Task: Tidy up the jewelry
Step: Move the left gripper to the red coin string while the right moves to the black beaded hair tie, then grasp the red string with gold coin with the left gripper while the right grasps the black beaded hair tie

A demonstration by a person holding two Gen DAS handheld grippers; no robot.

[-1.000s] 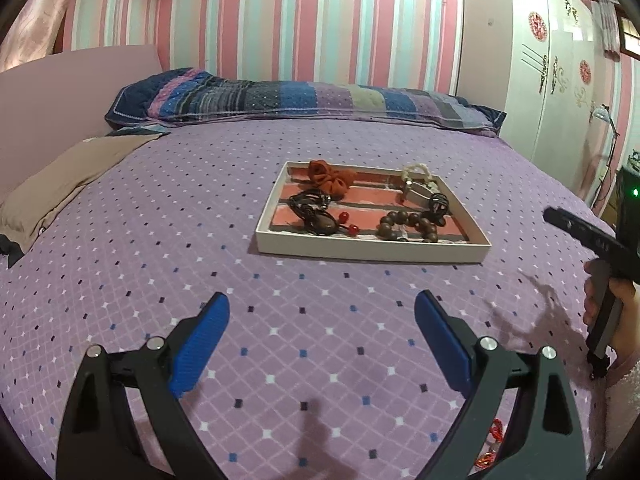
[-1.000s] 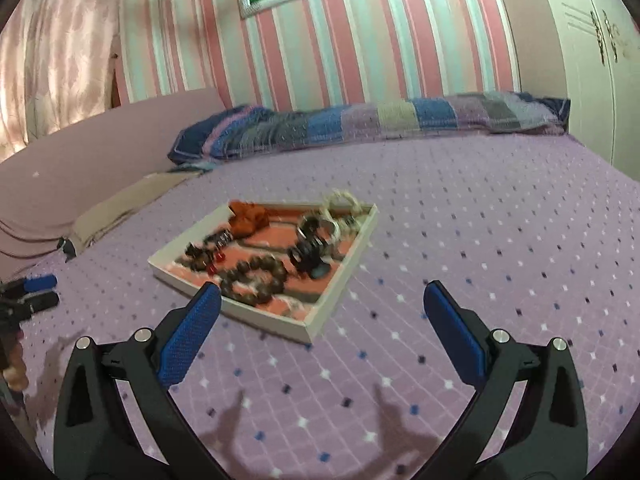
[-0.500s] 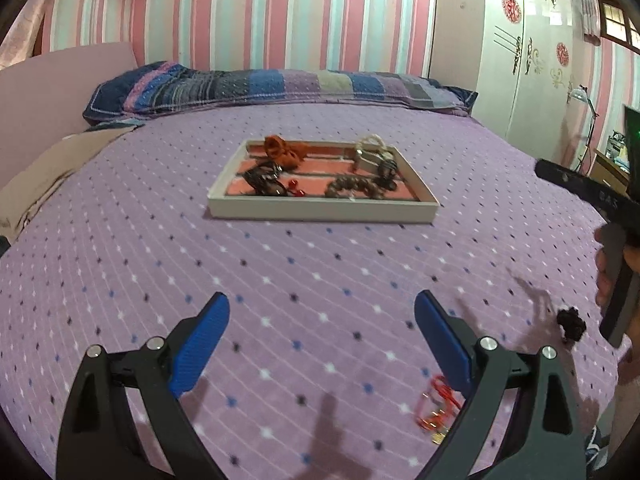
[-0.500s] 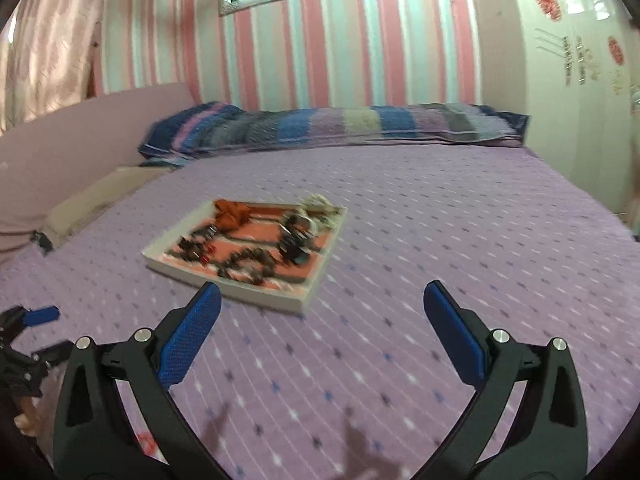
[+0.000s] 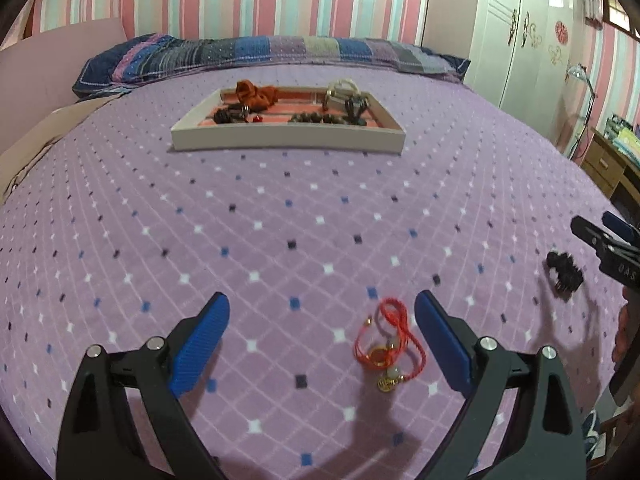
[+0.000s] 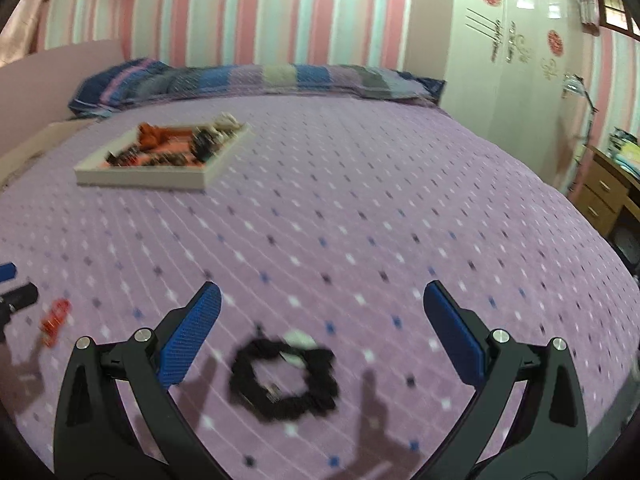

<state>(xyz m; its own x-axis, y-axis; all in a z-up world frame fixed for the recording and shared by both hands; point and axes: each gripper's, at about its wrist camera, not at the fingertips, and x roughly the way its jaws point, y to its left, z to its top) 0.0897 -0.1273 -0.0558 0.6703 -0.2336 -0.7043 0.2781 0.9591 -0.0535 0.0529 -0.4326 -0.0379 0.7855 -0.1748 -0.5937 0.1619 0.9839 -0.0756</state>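
Both grippers sit lower and farther back from the shallow white rectangular tray [image 5: 288, 138] than half a second ago, so the tray looks smaller and two loose pieces have come into view near the fingers. The left gripper [image 5: 322, 344] hangs over the purple quilted bedspread with small diamond dots [image 5: 280, 220], its ribbed blue finger pads [image 5: 200, 344] spread wide and holding nothing. A red braided cord bracelet with a gold charm and a pale bead [image 5: 386, 346], only a sliver at the frame edge before, now lies on the spread just inside the gripper's right-hand pad. The right gripper [image 6: 322, 336] is likewise wide open and empty; between its pads, close to the camera, lies a black fuzzy ring-shaped scrunchie [image 6: 286, 380], which the right wrist view did not show earlier. A small white patch sits at the scrunchie's far edge, too blurred to identify.

The tray rests well apart from both, toward the striped patchwork pillow [image 5: 260, 54], and holds an orange fabric scrunchie [image 5: 256, 94], dark wooden beads [image 5: 316, 118] and a pale bracelet [image 5: 340, 88]; its low wall hides their lower parts. The right wrist view is motion-blurred, so the tray contents there smear together. In the left wrist view the scrunchie shows as a dark lump beside the right gripper, which the frame edge cuts off.
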